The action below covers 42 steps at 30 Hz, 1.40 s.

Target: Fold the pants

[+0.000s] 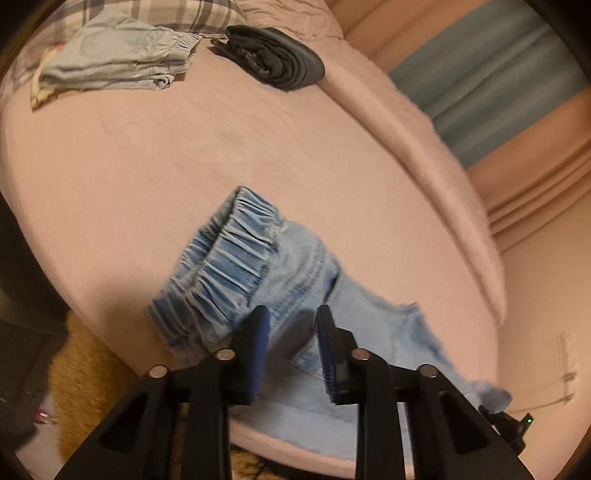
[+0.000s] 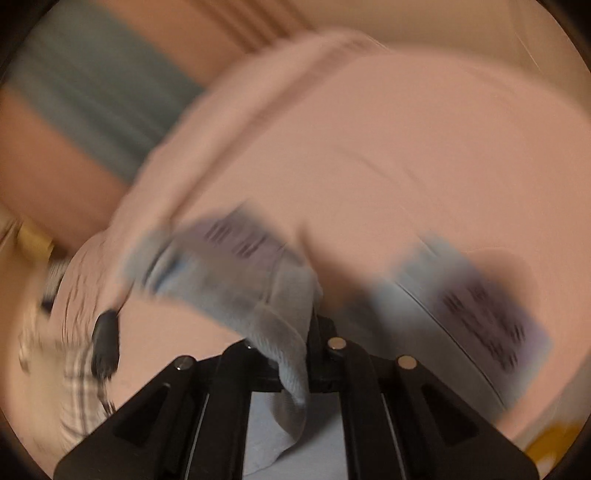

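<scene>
Light blue denim pants (image 1: 280,273) with an elastic waistband lie on the pink bed (image 1: 184,155) near its front edge. My left gripper (image 1: 291,343) is open just above the pants below the waistband, holding nothing. In the blurred right wrist view my right gripper (image 2: 295,350) is shut on a fold of the pants (image 2: 291,332); the two leg ends (image 2: 476,306) spread out on the bed (image 2: 406,147) ahead.
A folded pair of light jeans (image 1: 118,59) and a folded dark garment (image 1: 277,55) lie at the far side of the bed by a plaid pillow (image 1: 177,14). A pink blanket ridge (image 1: 424,155) runs along the right. An orange rug (image 1: 88,376) lies below the bed edge.
</scene>
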Tool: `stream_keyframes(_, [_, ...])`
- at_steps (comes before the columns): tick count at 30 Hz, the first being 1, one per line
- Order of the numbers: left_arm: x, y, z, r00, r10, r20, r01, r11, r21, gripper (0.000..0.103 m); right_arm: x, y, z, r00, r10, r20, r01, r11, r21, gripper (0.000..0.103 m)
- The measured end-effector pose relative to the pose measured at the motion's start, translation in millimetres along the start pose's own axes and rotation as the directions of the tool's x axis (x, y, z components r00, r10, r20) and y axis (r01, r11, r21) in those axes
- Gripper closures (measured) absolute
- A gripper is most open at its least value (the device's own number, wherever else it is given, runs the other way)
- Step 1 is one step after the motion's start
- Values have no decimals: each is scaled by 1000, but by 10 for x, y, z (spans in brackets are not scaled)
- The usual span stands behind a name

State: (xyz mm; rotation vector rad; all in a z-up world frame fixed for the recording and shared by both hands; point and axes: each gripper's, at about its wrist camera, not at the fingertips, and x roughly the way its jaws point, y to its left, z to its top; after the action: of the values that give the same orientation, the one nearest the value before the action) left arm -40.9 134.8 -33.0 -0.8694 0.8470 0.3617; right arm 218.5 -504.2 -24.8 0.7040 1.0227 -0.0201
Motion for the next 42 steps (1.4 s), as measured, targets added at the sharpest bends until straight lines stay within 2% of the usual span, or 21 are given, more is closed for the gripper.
stream_keyframes(5, [-123,160,17,998,38,-53,-40,998,-40,77,-29,-219,-117,1000,12,-18,-11,998,63,98])
stream_keyframes(6, [-150,195,4,998,34,-61,-36,998,-48,69,-64,-184,-150,1000,18,-11,-17,998,59,98])
stream_keyframes(7, [-162,219,1,997,45,-65,-48,997,-57,50,-112,-176,-153,1000,18,-4,-17,999,51,98])
stream_keyframes(9, [-209,309,-10,994,92,-52,-97,992,-86,38,-150,-51,-111,1000,21,19,-22,999,33,98])
stream_keyframes(12, [-194,425,4,994,104,-44,-109,986,-126,38,-274,161,-129,997,50,61,-50,999,0,98])
stream_keyframes(15, [-66,455,30,995,42,-91,-56,986,-160,38,-372,305,-92,991,92,92,-90,996,-27,98])
stream_keyframes(20, [45,298,93,996,29,-79,-40,990,-134,38,-492,486,-31,983,139,124,-131,989,-69,98])
stream_keyframes(21, [57,255,109,996,46,-70,-54,991,-123,41,-498,509,-22,982,140,127,-131,988,-79,98])
stream_keyframes(22, [59,206,118,997,61,-49,-66,993,-99,66,-518,515,-21,982,140,129,-129,988,-89,98])
stream_keyframes(23, [56,153,119,996,81,-26,-83,995,-60,70,-521,548,-11,982,137,131,-124,987,-105,98])
stream_keyframes(25, [49,25,78,993,115,20,-115,993,34,73,-524,520,-3,983,130,132,-115,986,-120,98])
stream_keyframes(28, [74,-76,117,988,144,62,-149,985,81,77,-373,514,44,987,114,112,-100,987,-122,98])
stream_keyframes(30, [62,-177,321,991,113,78,-121,987,108,81,-253,519,168,991,108,82,-97,986,-132,98])
stream_keyframes(33, [-154,-360,675,990,34,134,-49,993,109,87,-36,864,414,990,141,8,-138,978,-155,98])
stream_keyframes(34, [-282,-388,742,986,4,166,-20,995,99,88,-73,997,462,984,178,-1,-175,972,-158,98])
stream_keyframes(36, [-492,-371,789,975,-31,219,11,996,89,88,-392,1239,484,932,361,30,-348,916,-201,99])
stream_keyframes(37, [-546,-315,775,973,-40,228,24,997,73,88,-577,1277,455,906,417,65,-393,890,-232,99])
stream_keyframes(38, [-574,-237,713,973,-35,226,20,998,67,89,-779,1238,389,895,432,112,-394,883,-257,99])
stream_keyframes(39, [-542,-193,657,977,-11,211,-5,997,76,89,-900,1153,323,898,417,140,-371,890,-265,99])
stream_keyframes(41, [-405,-99,495,987,52,151,-69,992,108,88,-1016,868,160,925,341,169,-292,921,-256,99])
stream_keyframes(42, [-278,-36,420,990,89,108,-102,987,126,88,-1002,659,48,952,250,176,-205,949,-238,98])
